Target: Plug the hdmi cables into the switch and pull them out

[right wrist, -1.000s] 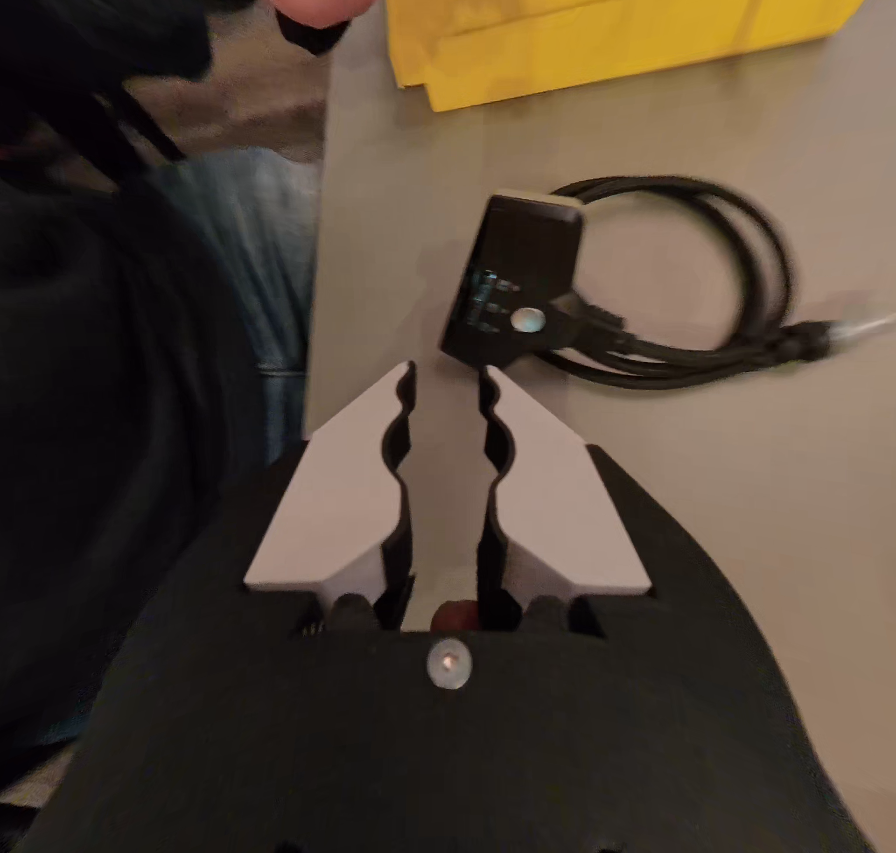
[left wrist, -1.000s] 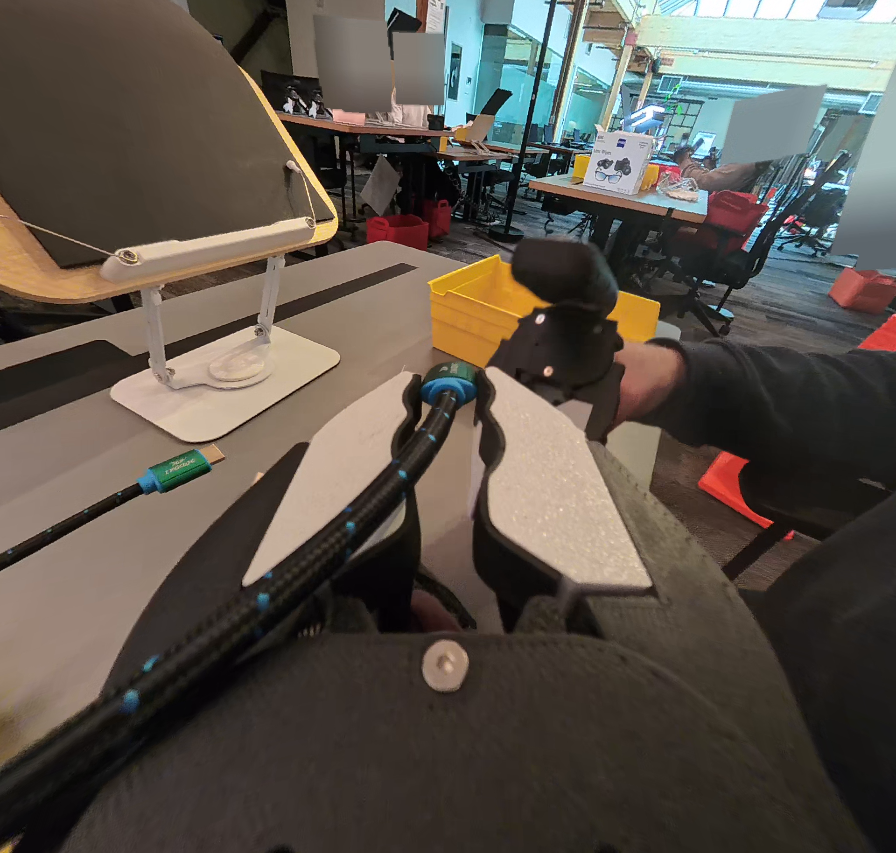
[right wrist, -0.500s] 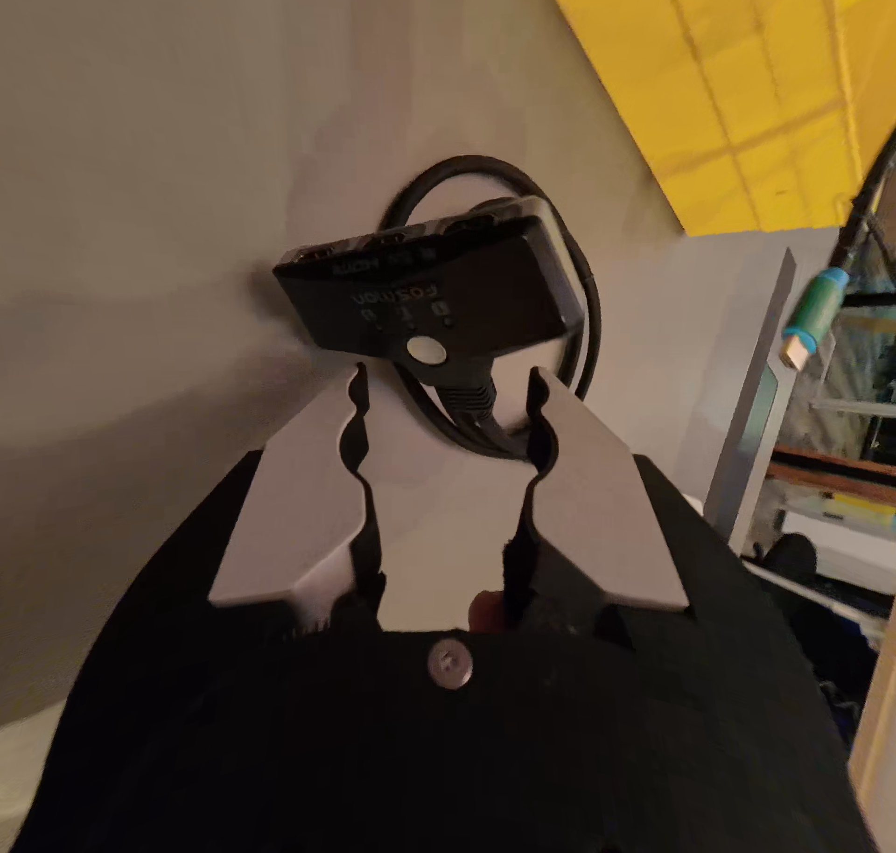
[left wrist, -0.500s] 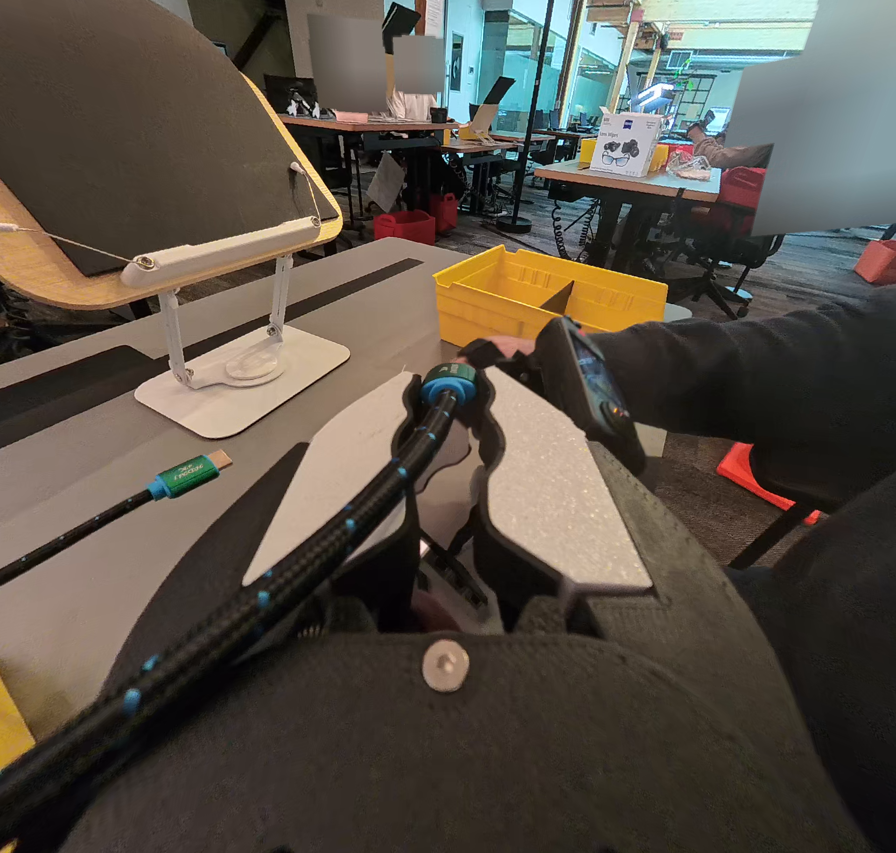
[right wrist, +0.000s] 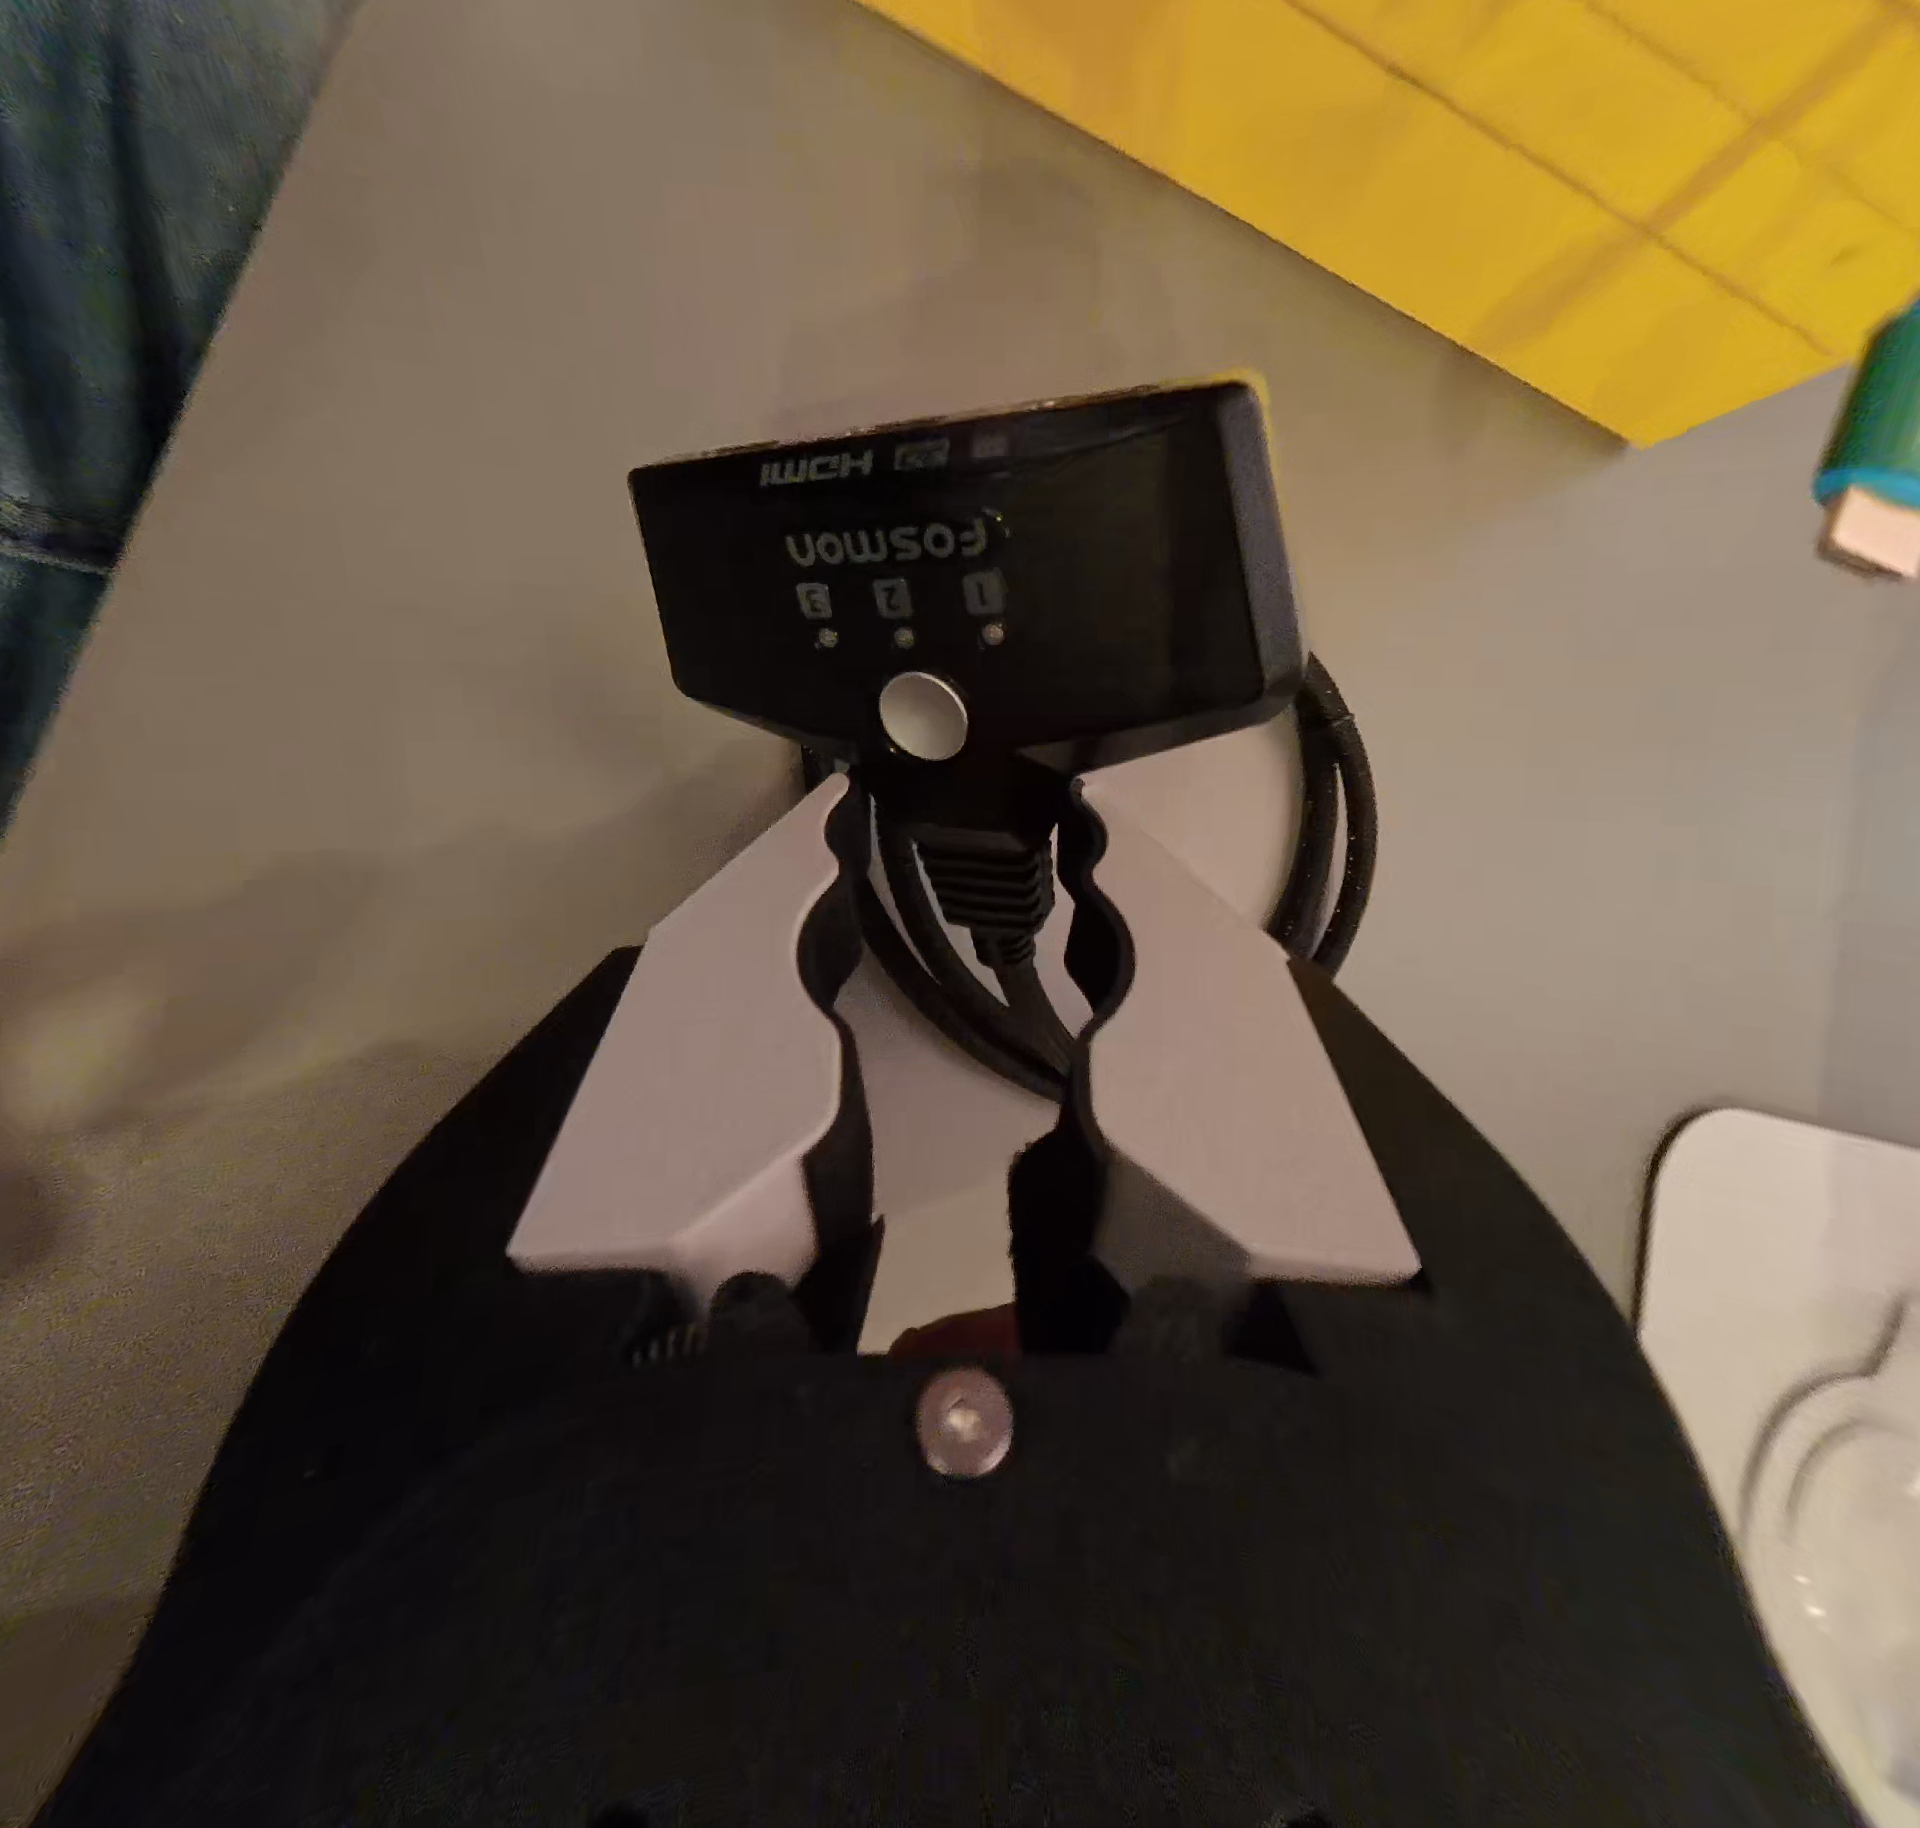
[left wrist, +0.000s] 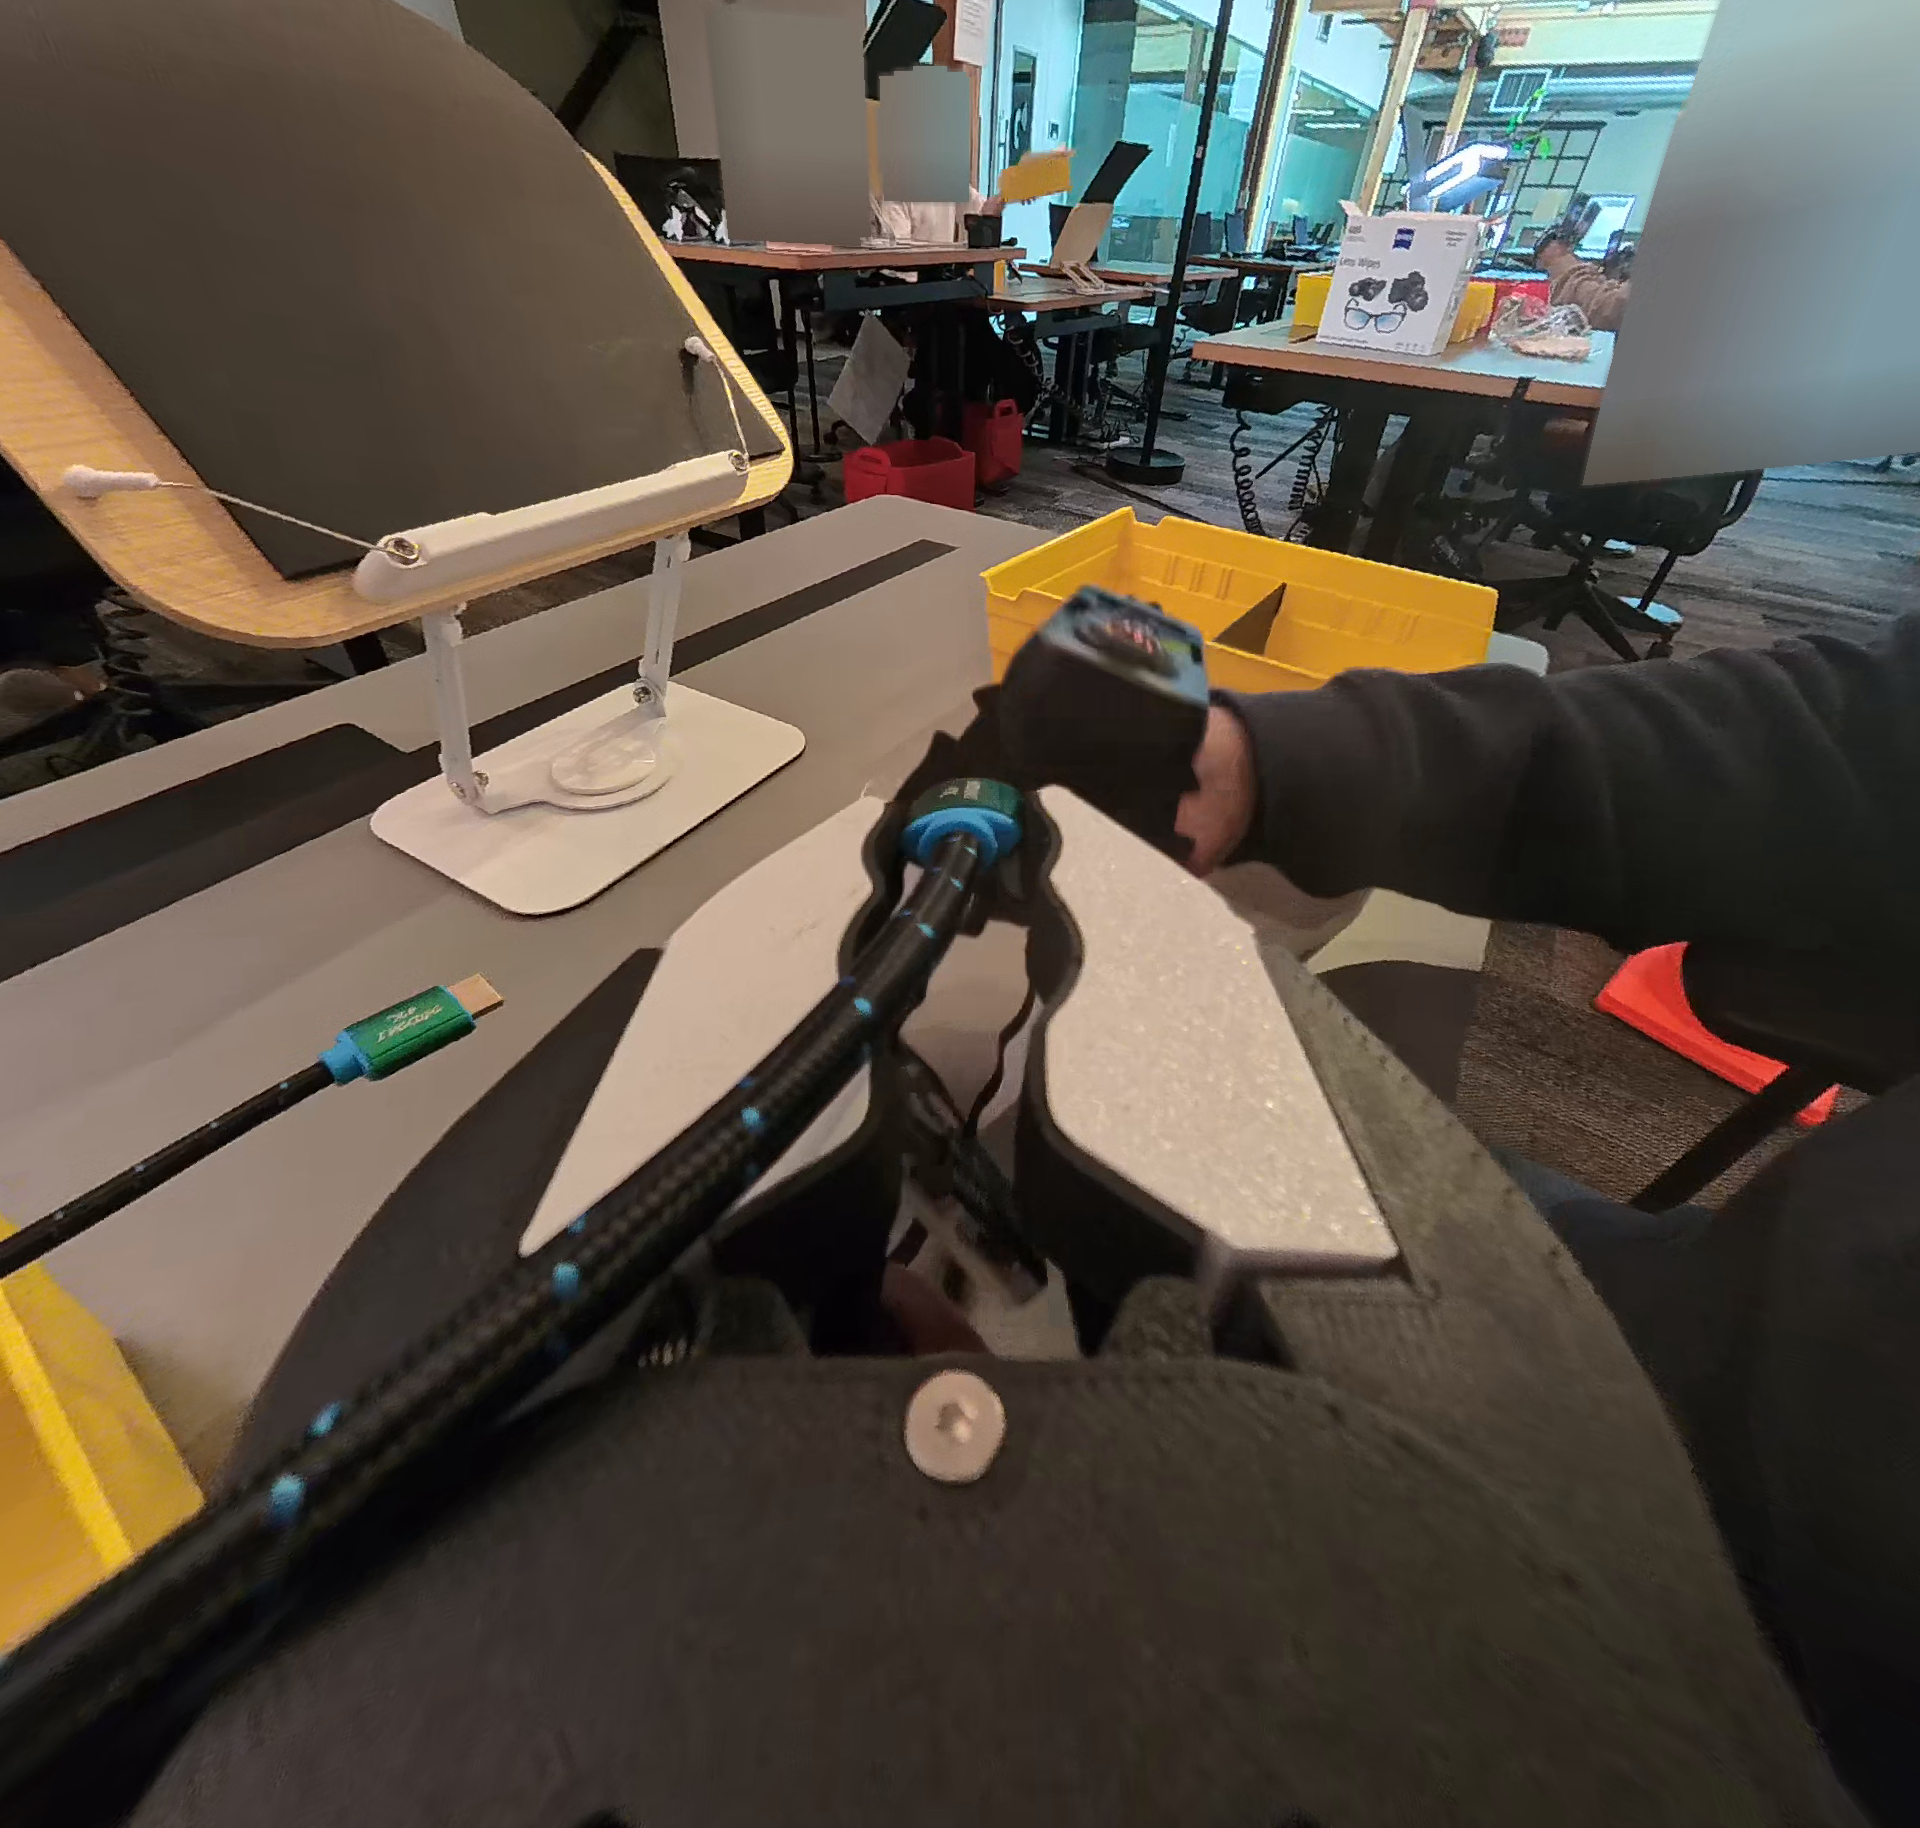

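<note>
Grey table [left wrist: 208, 957] in an open office, yellow bin [left wrist: 1247, 594] at its far edge. Left gripper [left wrist: 961, 843] pinching a braided cable [left wrist: 727, 1134] behind its green plug. Right gripper [right wrist: 961, 802] spread around the black switch's [right wrist: 956, 573] narrow tail. Second cable [left wrist: 405, 1032] flat on the table.

yellow bin [right wrist: 1403, 147] close behind switch [right wrist: 966, 583]; bare table [right wrist: 468, 428] leftward
</note>
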A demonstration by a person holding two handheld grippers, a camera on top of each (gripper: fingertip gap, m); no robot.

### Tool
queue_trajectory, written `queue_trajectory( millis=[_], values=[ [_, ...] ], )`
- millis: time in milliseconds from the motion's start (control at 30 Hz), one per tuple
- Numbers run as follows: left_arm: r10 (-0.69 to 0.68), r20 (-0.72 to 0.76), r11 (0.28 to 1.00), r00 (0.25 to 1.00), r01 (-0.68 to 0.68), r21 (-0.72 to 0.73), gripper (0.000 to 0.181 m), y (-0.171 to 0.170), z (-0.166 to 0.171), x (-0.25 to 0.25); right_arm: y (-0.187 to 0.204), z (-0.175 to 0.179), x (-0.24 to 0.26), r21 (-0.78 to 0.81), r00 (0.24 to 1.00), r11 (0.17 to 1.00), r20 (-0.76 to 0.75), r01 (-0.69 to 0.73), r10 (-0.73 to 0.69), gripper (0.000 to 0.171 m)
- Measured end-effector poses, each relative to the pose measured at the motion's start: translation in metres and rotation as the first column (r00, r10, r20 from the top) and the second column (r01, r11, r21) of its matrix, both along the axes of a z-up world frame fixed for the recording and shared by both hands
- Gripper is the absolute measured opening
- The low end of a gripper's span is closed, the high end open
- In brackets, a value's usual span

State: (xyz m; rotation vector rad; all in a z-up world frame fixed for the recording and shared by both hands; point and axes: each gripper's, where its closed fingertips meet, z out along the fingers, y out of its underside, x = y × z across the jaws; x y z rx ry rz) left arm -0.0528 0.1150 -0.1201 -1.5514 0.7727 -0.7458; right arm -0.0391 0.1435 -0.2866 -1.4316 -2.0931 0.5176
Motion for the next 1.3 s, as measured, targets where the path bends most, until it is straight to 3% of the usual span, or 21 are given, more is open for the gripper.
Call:
queue_trajectory(
  millis=[267, 400, 633, 733, 800, 867, 1000, 1100, 1167, 1300],
  values=[
    [0.032, -0.087, 0.999, 0.996, -0.028, 0.043, 0.02, 0.008, -0.01, -0.005, -0.004, 0.03, 0.026, -0.243, 0.999, 0.97, 0.041, -0.006, 0.017, 0.034],
    [0.036, -0.108, 0.998, 0.994, -0.03, 0.054, 0.02, 0.012, -0.013, -0.006, -0.014, 0.028, 0.042, -0.32, 0.989, 0.947, 0.133, -0.023, 0.069, 0.035],
    [0.03, -0.133, 0.998, 0.991, -0.023, 0.053, 0.02, 0.011, -0.019, -0.003, -0.015, -0.002, 0.066, -0.222, 0.877, 0.974, 0.46, -0.042, 0.143, 0.035],
    [0.032, -0.138, 0.998, 0.99, -0.025, 0.053, 0.021, 0.01, -0.02, -0.003, -0.007, -0.016, 0.056, -0.133, 0.854, 0.987, 0.5, -0.086, 0.142, 0.027],
    [0.044, -0.146, 0.998, 0.988, -0.035, 0.061, 0.02, 0.01, -0.02, -0.007, -0.003, -0.02, 0.048, -0.087, 0.875, 0.993, 0.472, -0.078, 0.11, 0.036],
    [0.043, -0.138, 0.997, 0.99, -0.034, 0.062, 0.019, 0.01, -0.018, -0.008, -0.002, -0.021, 0.045, -0.034, 0.899, 0.997, 0.431, -0.074, 0.082, 0.056],
    [0.042, -0.133, 0.997, 0.99, -0.033, 0.065, 0.019, 0.01, -0.018, -0.01, 0.002, -0.005, 0.037, 0.065, 0.967, 0.998, 0.256, -0.025, 0.008, 0.074],
    [0.043, -0.126, 0.997, 0.991, -0.035, 0.068, 0.019, 0.01, -0.018, -0.011, -0.006, 0.013, 0.027, 0.164, 0.995, 0.986, 0.092, -0.039, 0.024, 0.096],
    [0.048, -0.124, 0.996, 0.991, -0.039, 0.079, 0.019, 0.009, -0.015, -0.012, -0.014, 0.013, 0.025, 0.246, 0.997, 0.968, 0.061, -0.05, 0.036, 0.111],
    [0.053, -0.11, 0.993, 0.992, -0.041, 0.108, 0.019, 0.009, -0.009, -0.014, -0.021, 0.01, 0.013, 0.372, 0.999, 0.928, -0.032, 0.011, 0.001, 0.114]
  ],
)
